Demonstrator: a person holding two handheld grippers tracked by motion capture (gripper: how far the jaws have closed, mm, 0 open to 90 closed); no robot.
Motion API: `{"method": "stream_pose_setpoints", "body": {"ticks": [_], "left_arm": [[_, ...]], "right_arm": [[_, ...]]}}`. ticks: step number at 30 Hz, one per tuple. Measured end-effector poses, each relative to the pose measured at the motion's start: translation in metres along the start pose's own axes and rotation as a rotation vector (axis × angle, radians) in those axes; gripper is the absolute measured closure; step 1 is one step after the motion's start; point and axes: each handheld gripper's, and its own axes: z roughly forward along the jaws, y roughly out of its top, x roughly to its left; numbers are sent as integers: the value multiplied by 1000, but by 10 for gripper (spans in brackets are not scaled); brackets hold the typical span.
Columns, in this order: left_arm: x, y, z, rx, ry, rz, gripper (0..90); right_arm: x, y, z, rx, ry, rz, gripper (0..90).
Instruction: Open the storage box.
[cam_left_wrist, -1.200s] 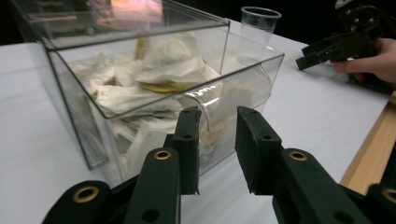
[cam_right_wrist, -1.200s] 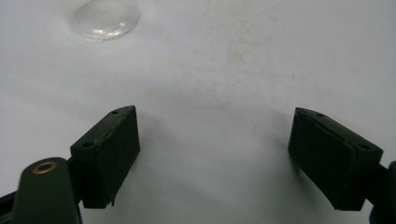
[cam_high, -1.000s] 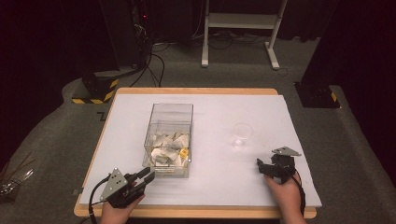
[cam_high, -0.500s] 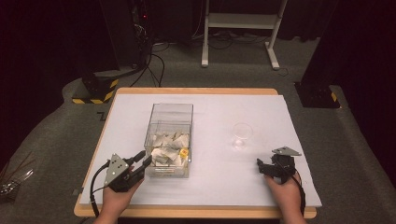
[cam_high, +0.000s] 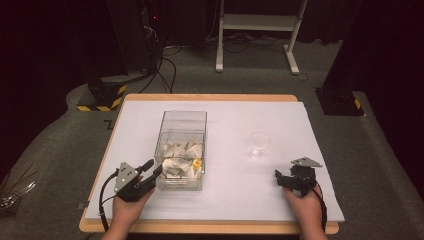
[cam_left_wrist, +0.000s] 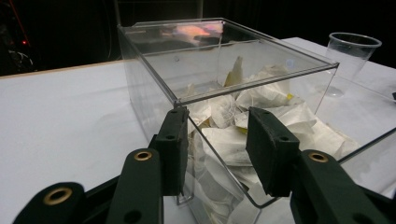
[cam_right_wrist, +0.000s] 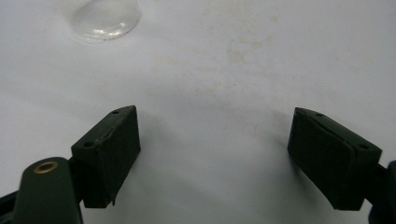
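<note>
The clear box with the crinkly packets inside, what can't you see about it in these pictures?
- Clear box, high view: the white packets and a yellow bit are too small to identify.
- Left gripper view: the left gripper hides the box's near corner; the bottom edge cuts off its base.
- Plastic cup, right gripper view: cut off by the top edge.

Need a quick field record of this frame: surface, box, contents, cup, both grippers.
surface: white sheet on a wooden table
box: clear plastic box, open top, left of centre
contents: crumpled white packets, one small yellow piece
cup: clear plastic cup, upright, right of the box, apart from it
left gripper: at the box's near left corner, jaws have just been opening, corner wall between them, pads not clearly pressing
right gripper: jaws wide open over bare sheet, holding nothing, near the cup
</note>
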Motion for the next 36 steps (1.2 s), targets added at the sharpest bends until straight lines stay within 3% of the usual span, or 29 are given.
{"method": "stream_pose_setpoints", "body": {"ticks": [12, 36], "left_arm": [[5, -5, 4, 16, -27, -42, 645], [-4, -11, -9, 22, -11, -6, 693]], "right_arm": [[0, 0, 0, 0, 0, 1, 167], [0, 0, 0, -3, 4, 1, 171]]}}
